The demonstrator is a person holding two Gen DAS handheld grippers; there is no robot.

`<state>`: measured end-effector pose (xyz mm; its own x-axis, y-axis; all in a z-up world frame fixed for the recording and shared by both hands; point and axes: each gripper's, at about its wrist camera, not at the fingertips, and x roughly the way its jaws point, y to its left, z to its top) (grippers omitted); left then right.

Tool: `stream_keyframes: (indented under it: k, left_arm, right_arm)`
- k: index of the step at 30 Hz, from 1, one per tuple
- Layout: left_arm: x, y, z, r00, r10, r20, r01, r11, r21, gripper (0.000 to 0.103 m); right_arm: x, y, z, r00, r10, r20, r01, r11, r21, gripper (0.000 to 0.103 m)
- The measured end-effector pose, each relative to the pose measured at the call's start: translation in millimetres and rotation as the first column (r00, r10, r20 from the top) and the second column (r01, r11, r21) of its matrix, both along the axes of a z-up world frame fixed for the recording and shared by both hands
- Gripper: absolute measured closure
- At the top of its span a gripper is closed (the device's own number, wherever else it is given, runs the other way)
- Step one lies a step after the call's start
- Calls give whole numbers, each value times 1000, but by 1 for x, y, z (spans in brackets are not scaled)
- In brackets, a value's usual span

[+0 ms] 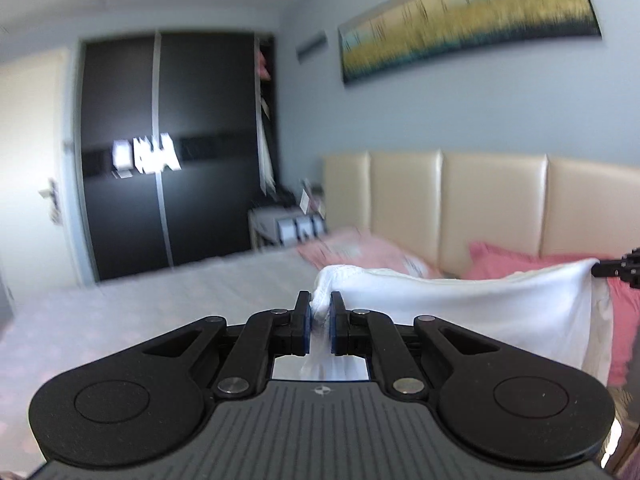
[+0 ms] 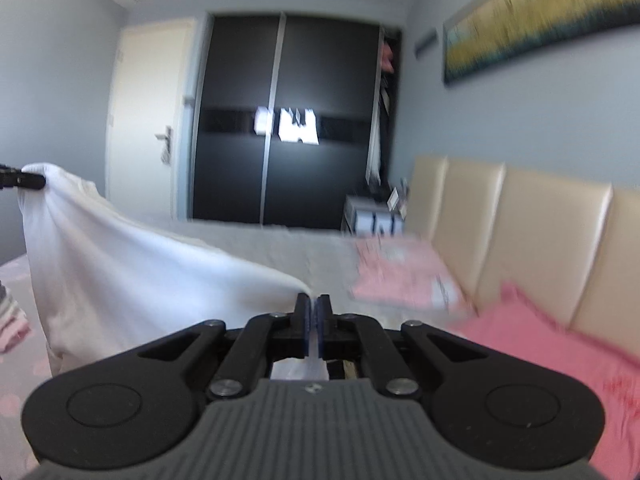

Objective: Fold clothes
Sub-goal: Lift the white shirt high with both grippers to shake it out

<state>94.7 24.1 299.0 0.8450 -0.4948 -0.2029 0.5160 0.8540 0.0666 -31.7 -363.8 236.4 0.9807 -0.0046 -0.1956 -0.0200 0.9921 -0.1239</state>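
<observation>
Basically both grippers hold one white garment (image 1: 460, 304) stretched between them above the bed (image 1: 140, 300). Left gripper (image 1: 320, 316) has its jaws closed on a bunched edge of the cloth. Right gripper (image 2: 313, 316) is clamped nearly flat on a thin edge, with cloth visible behind the pads. Each view also catches the other gripper's tip pinching the far end of the cloth. Held apart and raised like this, the garment likely hangs open so it can be straightened before a fold. Lower hem drops out of sight behind the gripper bodies, so what kind of garment it is can't be told. Pink pillows (image 2: 540, 332) sit by the padded headboard (image 1: 480, 196). Motion blur smears the wardrobe (image 2: 296, 120) and the small stuff on the nightstand. A striped pile at the left edge of the right view is cut off.
</observation>
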Motion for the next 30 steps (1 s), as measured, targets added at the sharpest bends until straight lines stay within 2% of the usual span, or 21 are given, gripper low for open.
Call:
stream_keyframes:
  k: [3,7,11,15,23,30]
  left_arm:
    - [-42,30,42,990,63,124,-56,997,-57,97]
    - [-101,45,83,953,126,276,-98,989,-111,97]
    - [-147,41,115,913,145,381,-101,986,-132,97]
    - [-173,32,128,891,163,424,-130,986,-107,97]
    - [-225,42,120,862,235,450,-217,972,-92,97]
    - [-266,45,123,824,254,506,-232,967,-108,97]
  right_arm:
    - [-17,28,40,992,40,120,-33,998,-53,99]
    - [-49,55,89,947,61,314,-32,995,-97,99]
    - [-68,66,118,918,66,391,-32,995,-91,99]
    - [-84,73,123,900,64,430,-24,995,-98,99]
    - [-125,77,121,876,108,471,-86,994,-67,99]
    - [-152,87,128,838,114,534,-90,993,-71,99]
